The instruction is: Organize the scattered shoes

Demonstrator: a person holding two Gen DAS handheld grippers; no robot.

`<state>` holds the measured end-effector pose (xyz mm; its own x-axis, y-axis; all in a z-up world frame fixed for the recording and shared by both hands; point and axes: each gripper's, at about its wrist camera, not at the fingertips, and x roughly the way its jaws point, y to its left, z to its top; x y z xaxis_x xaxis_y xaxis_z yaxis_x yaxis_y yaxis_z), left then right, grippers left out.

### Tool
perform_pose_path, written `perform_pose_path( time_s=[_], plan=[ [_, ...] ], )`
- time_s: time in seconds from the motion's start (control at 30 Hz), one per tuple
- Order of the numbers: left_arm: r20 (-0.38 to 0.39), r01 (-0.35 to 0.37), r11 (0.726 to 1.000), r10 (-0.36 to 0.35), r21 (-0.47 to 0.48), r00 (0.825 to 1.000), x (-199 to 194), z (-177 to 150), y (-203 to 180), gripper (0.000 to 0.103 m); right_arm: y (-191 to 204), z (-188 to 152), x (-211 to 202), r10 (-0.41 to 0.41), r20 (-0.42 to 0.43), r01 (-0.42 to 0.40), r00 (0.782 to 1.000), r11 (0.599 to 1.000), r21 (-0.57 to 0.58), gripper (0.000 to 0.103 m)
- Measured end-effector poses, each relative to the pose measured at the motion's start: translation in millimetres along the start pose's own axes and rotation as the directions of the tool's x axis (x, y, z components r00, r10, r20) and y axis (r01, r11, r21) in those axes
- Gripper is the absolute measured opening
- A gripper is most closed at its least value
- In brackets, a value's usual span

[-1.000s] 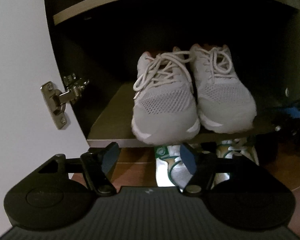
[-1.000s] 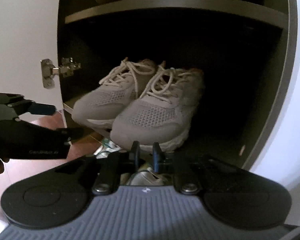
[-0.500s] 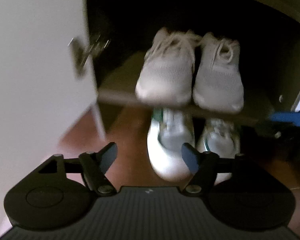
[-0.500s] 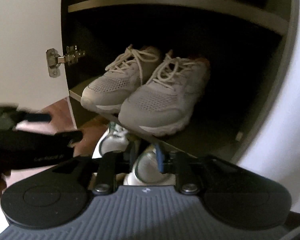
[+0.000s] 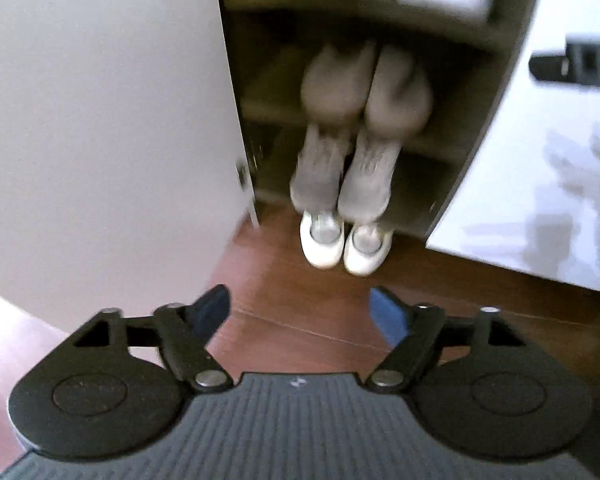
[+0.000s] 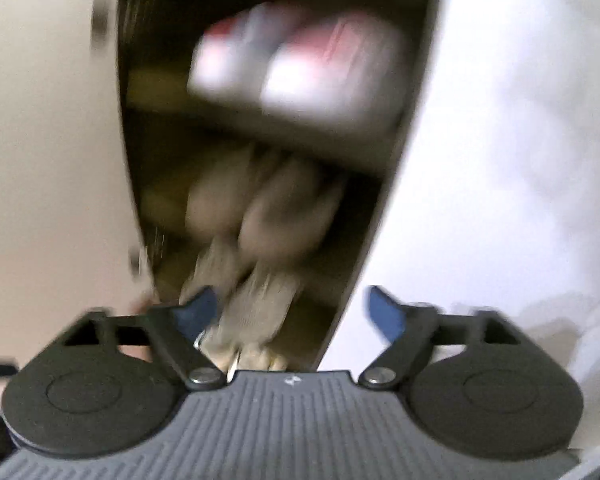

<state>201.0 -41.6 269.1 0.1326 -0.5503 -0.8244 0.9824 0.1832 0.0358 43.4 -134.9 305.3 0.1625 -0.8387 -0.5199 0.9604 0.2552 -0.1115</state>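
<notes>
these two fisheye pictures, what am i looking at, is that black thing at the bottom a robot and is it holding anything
No robot: a person carries a hand-held gripper in each hand, each with a camera looking along its two blue-tipped fingers. The left hand-held gripper sees an open shoe cabinet with blurred pairs of shoes on its shelves, a white pair at the bottom poking out onto the wooden floor, and the open white door. The right hand-held gripper faces the same cabinet, heavily blurred. Both are open and hold nothing.
</notes>
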Motion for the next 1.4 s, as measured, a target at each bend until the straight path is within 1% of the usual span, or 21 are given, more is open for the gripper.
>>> perform_pose_path(
  time_s=[0.03, 0.07, 0.13, 0.17, 0.2, 0.23, 0.27, 0.37, 0.47, 0.53, 0.57, 0.6, 0.67, 0.73, 0.87, 0.93, 1.0, 1.07, 1.23, 1.33, 1.4],
  plan=[
    [0.010, 0.002, 1.000, -0.002, 0.006, 1.000, -23.1, 8.5, 2.3, 0.099, -1.5, 19.5, -27.1, -0.007, 0.024, 0.007, 1.000, 1.000, 0.023, 0.098],
    [0.019, 0.007, 1.000, -0.007, 0.013, 1.000, -48.1, 16.9, 4.8, 0.099, -2.0, 46.5, -67.9, -0.007, 0.059, 0.004, 0.998, 0.999, 0.049, 0.100],
    [0.035, 0.033, 0.999, -0.034, 0.030, 0.999, -103.4, 32.4, 10.3, 0.101, -1.8, 72.6, -111.4, 0.007, 0.099, -0.015, 0.995, 0.997, 0.075, 0.101],
    [0.037, 0.034, 0.999, -0.036, 0.034, 0.999, -119.1, 35.4, 11.6, 0.102, -0.2, 85.6, -137.3, 0.018, 0.112, -0.027, 0.994, 0.996, 0.081, 0.102],
    [0.045, 0.026, 0.999, -0.028, 0.031, 0.999, -142.5, 38.2, 13.9, 0.102, 1.4, 98.6, -163.3, 0.029, 0.125, -0.040, 0.992, 0.995, 0.086, 0.102],
    [0.053, 0.016, 1.000, -0.017, 0.015, 0.998, -158.0, 38.5, 15.6, 0.102, 2.7, 102.8, -172.7, 0.034, 0.124, -0.045, 0.992, 0.996, 0.082, 0.102],
    [0.057, 0.010, 1.000, -0.010, -0.007, 0.998, -172.6, 37.7, 17.2, 0.102, 6.6, 109.7, -195.1, 0.041, 0.120, -0.049, 0.992, 0.997, 0.064, 0.102],
    [0.082, 0.019, 0.995, -0.011, -0.098, 0.997, -215.6, 22.9, 23.9, 0.102, 12.6, 110.0, -238.6, 0.059, 0.113, -0.063, 0.992, 0.997, 0.035, 0.102],
    [0.106, -0.006, 0.987, 0.023, -0.160, 0.994, -252.5, -2.8, 26.1, 0.101, 16.3, 94.3, -283.4, 0.042, 0.140, -0.045, 0.989, 0.999, 0.017, 0.102],
    [0.095, -0.019, 0.986, 0.035, -0.165, 0.995, -278.1, -20.4, 21.6, 0.101, 15.3, 85.6, -311.2, 0.012, 0.140, -0.017, 0.990, 0.999, 0.034, 0.102],
    [0.086, -0.031, 0.987, 0.045, -0.157, 0.995, -290.1, -27.7, 20.0, 0.101, 12.4, 76.4, -336.6, -0.032, 0.129, 0.024, 0.991, 0.998, 0.063, 0.102],
    [0.079, -0.042, 0.989, 0.054, -0.143, 0.995, -304.6, -33.2, 17.5, 0.101, 6.0, 67.9, -360.2, -0.059, 0.112, 0.051, 0.992, 0.996, 0.076, 0.102],
    [0.085, -0.053, 0.992, 0.063, -0.112, 0.994, -331.5, -39.7, 14.5, 0.101, -3.1, 56.3, -401.2, -0.060, 0.074, 0.054, 0.995, 0.996, 0.076, 0.102],
    [0.115, -0.075, 0.994, 0.083, -0.078, 0.990, -366.7, -45.4, 11.2, 0.102, -7.0, 51.8, -422.6, -0.051, 0.049, 0.047, 0.998, 0.996, 0.076, 0.102],
    [0.127, -0.079, 0.995, 0.085, -0.055, 0.988, -401.4, -51.8, 10.3, 0.102, -8.7, 55.3, -462.9, -0.050, 0.049, 0.044, 0.998, 0.991, 0.125, 0.102],
    [0.111, -0.055, 0.997, 0.061, -0.058, 0.992, -408.5, -54.3, 14.4, 0.102, -7.6, 58.4, -473.5, -0.052, 0.053, 0.044, 0.997, 0.988, 0.150, 0.102],
    [0.084, -0.013, 0.998, 0.018, -0.060, 0.996, -414.3, -57.7, 23.5, 0.102, -2.7, 60.3, -484.4, -0.069, 0.068, 0.057, 0.995, 0.985, 0.165, 0.102],
    [0.072, -0.010, 0.999, 0.013, -0.041, 0.997, -418.6, -62.3, 30.0, 0.102, 3.9, 60.0, -486.8, -0.090, 0.066, 0.078, 0.994, 0.982, 0.171, 0.102],
    [0.044, -0.006, 1.000, 0.005, 0.013, 0.999, -424.5, -74.9, 43.0, 0.102, 20.4, 54.2, -486.3, -0.113, 0.018, 0.107, 0.993, 0.972, 0.211, 0.102],
    [-0.012, 0.008, 0.999, -0.008, 0.032, 1.000, -417.1, -80.3, 47.7, 0.102, 28.7, 44.1, -485.4, -0.112, -0.020, 0.114, 0.993, 0.963, 0.245, 0.102],
    [-0.022, 0.021, 0.999, -0.020, 0.037, 1.000, -416.7, -82.9, 48.7, 0.102, 34.4, 39.7, -485.3, -0.121, -0.041, 0.128, 0.992, 0.960, 0.248, 0.102]
  ],
)
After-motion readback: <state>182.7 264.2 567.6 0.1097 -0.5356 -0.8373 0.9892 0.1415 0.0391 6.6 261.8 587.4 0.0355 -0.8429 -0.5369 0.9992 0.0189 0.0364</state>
